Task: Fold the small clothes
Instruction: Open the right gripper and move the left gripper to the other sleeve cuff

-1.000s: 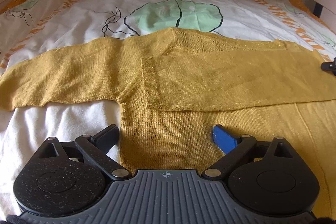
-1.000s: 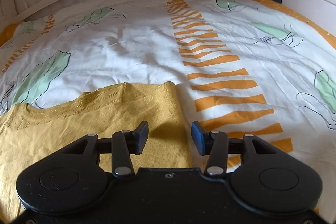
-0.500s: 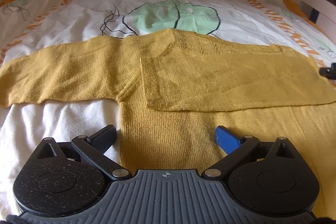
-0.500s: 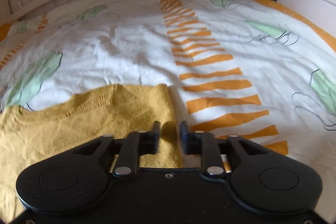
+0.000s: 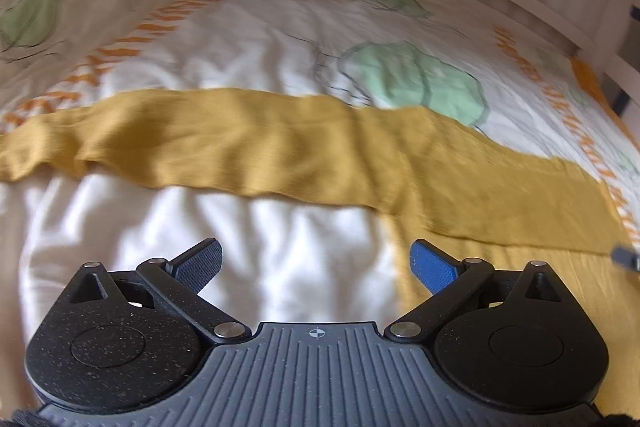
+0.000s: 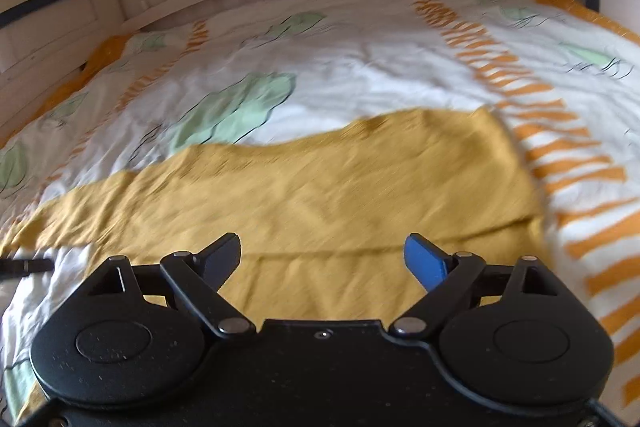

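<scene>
Lying crosswise at 12 o'clock from the spread, empty left gripper [image 5: 316,263], the sweater's sleeve [image 5: 200,139] runs 9-to-3; the right gripper [image 6: 322,255], equally spread, hovers over the body.

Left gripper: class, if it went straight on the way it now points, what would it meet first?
Probably the white duvet, bare between the open left gripper fingers; beyond it lies the yellow sweater's sleeve. Depth is unclear in the blur.
</scene>
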A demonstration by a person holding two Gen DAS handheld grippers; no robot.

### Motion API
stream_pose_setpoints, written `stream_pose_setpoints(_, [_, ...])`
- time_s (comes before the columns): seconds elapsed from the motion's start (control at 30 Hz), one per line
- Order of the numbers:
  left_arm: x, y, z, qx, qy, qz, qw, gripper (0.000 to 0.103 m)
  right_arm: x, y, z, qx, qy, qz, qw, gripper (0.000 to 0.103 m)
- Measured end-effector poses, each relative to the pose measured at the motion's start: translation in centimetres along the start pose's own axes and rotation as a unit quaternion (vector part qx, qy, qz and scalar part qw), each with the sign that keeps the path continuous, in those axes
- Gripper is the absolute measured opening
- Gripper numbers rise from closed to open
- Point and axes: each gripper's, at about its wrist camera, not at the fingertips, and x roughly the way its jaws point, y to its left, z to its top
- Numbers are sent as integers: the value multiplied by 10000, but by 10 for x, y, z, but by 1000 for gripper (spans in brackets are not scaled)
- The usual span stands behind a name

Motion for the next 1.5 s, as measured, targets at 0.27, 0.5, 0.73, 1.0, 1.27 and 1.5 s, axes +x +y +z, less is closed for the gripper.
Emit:
stream_pose_setpoints(0.27, [-30,95,35,-794,-395,665,9938,102,12,49,-40,-518,161,53,9985,90])
stream_pose_setpoints(0.5, [-41,169,56,-1501,-588,1078,9810,102,20,62,-55,-989,103,-157,9949,98])
stream_pose_setpoints(0.73, [-35,231,56,-2230,-564,1326,9641,101,25,64,-58,-1096,190,-175,9936,103])
stream_pose_setpoints(1.0, [-6,255,57,-2429,-153,1031,9644,82,25,63,-59,-1109,194,-180,9935,103])
stream_pose_setpoints(1.27, [18,250,71,-1921,50,1008,9762,76,25,63,-59,-1115,198,-183,9934,103])
stream_pose_setpoints(1.5, [10,248,67,-1672,-21,1270,9777,31,25,63,-59,-1113,198,-178,9934,103])
